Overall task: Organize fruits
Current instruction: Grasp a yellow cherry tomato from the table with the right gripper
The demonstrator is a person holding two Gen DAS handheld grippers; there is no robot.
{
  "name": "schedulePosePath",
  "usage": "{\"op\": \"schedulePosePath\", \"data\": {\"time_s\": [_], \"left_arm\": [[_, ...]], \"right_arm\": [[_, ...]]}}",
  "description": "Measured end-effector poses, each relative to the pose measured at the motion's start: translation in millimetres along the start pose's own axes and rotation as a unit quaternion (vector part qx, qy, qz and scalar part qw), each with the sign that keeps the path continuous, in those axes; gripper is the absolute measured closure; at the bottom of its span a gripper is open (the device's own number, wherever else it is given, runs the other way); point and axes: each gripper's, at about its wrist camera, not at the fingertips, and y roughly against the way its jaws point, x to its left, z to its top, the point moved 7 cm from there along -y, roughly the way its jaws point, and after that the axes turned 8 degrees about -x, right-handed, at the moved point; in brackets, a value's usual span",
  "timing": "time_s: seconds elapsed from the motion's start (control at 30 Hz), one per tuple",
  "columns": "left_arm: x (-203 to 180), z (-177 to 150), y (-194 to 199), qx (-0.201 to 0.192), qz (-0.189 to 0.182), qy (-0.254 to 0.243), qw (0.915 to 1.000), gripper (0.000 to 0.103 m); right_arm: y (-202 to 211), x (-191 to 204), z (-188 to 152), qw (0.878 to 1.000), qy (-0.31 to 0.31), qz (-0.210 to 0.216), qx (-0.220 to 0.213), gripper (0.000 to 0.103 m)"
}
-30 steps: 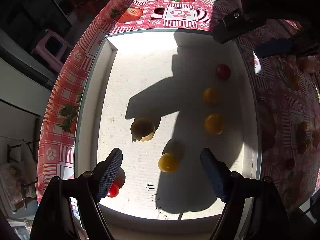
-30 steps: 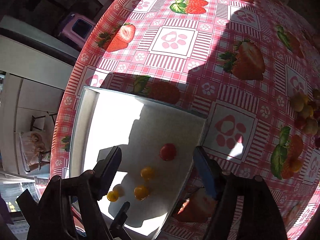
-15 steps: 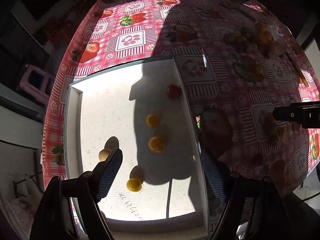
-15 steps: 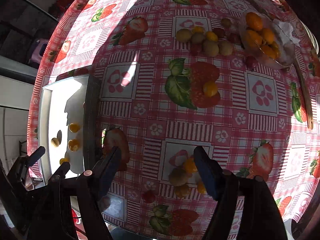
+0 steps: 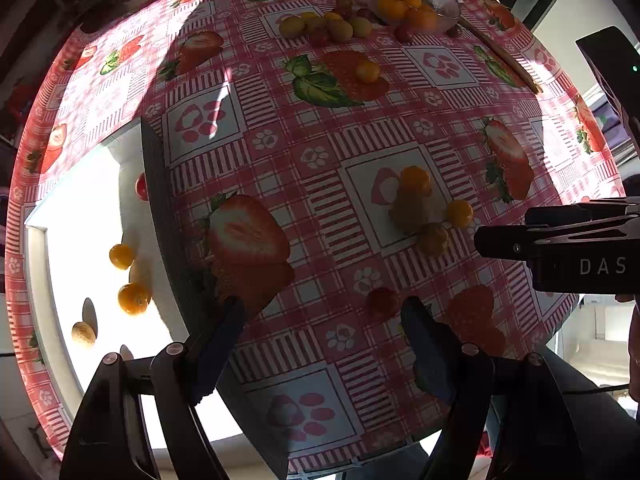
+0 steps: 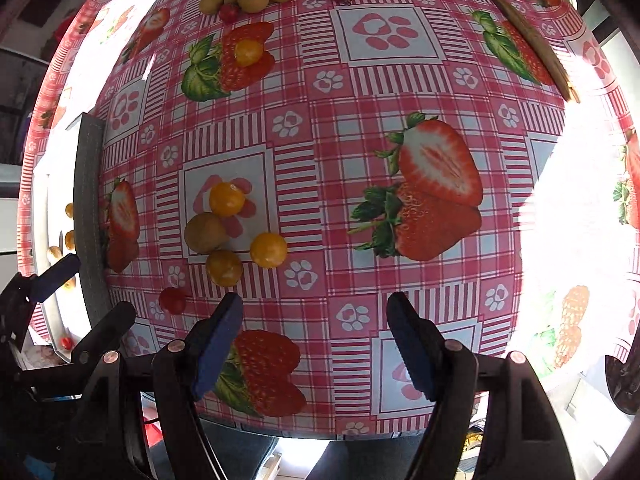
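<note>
We are hovering both grippers, jaws spread and empty, over the bench [image 6: 360, 152].
Only the left wrist view is showing the white tray [image 5: 80, 208] fully, and the glass bowl [image 5: 444, 8].

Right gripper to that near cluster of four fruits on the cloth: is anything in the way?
Nothing visible is. The right gripper is open and empty, and only bare tablecloth lies between its fingers and the cluster. A lone red fruit sits left of that line, apart from it.
</note>
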Motion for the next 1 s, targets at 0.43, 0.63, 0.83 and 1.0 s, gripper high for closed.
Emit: {"op": "schedulePosePath", "data": {"time_s": [0.43,0.63,0.83,1.0], "left_arm": [[-5.7,-5.6,-26.4,0.027,0.003,0.016,0.9995,0.022],[-15.7,-7.5,-30.8,0.033,0.018,0.020,0.9991,0.033],[-17.8,-2.2,-25.3,0.026,0.011,0.016,0.9995,0.068],[-12.4,4.4,-22.0,0.033,-0.036,0.048,0.9977,0.083]], "right_arm": [[-27.3,20.9,27.1,1.000,0.004,0.030,0.008,0.047],[-37.7,39.5,41.0,0.999,0.007,0.030,0.014,0.067],[-34.4,58.6,31.5,0.999,0.029,0.021,0.015,0.082],[-34.4,48.7,29.7,0.999,0.002,0.031,0.015,0.082]]}}
